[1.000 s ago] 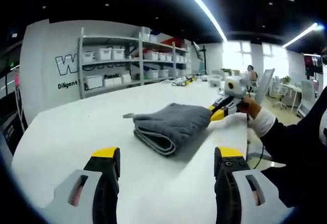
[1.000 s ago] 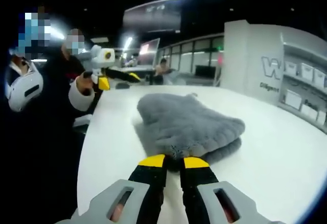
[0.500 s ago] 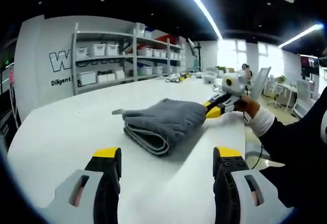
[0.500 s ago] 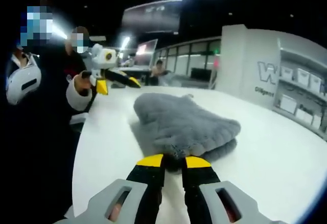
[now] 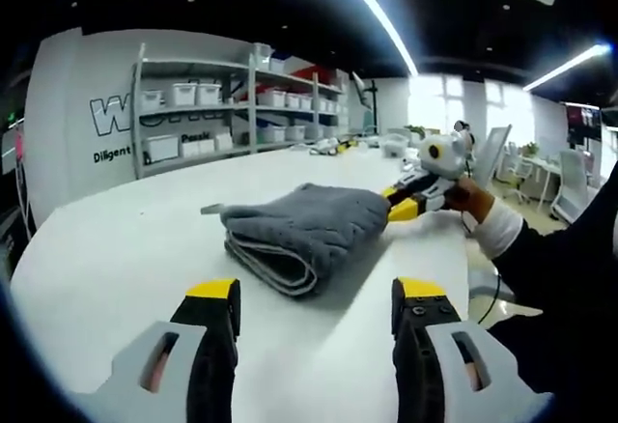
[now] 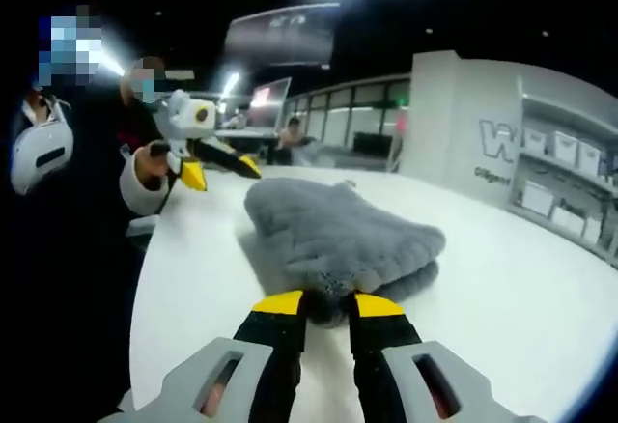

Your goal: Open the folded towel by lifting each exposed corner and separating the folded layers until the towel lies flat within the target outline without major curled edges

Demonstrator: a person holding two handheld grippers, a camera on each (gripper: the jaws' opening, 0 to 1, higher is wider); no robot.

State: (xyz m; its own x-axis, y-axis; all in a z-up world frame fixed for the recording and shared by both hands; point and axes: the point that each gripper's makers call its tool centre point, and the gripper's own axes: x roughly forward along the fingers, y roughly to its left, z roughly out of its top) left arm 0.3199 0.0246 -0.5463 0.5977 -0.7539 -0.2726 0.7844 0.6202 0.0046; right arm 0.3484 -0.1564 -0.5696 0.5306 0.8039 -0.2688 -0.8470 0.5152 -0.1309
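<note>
A grey towel, folded into a thick stack, lies on the white table. In the left gripper view my left gripper hovers open, short of the towel's folded edge, with nothing between its jaws. The right gripper comes in from the right, its yellow tips at the towel's far edge. In the right gripper view the towel spreads ahead and my right gripper is shut on its near edge, with grey pile showing between the tips. The left gripper shows open at the upper left, held in a hand.
Shelves with white bins line the back wall. The table's edge runs beside the person's dark sleeve. A small grey tab lies on the table beside the towel. Desks and seated people are far off.
My left gripper's jaws have narrowed a little and its view has drifted slightly. The gap between my right gripper's tips is a bit wider, still on the towel's edge. The towel has not moved.
</note>
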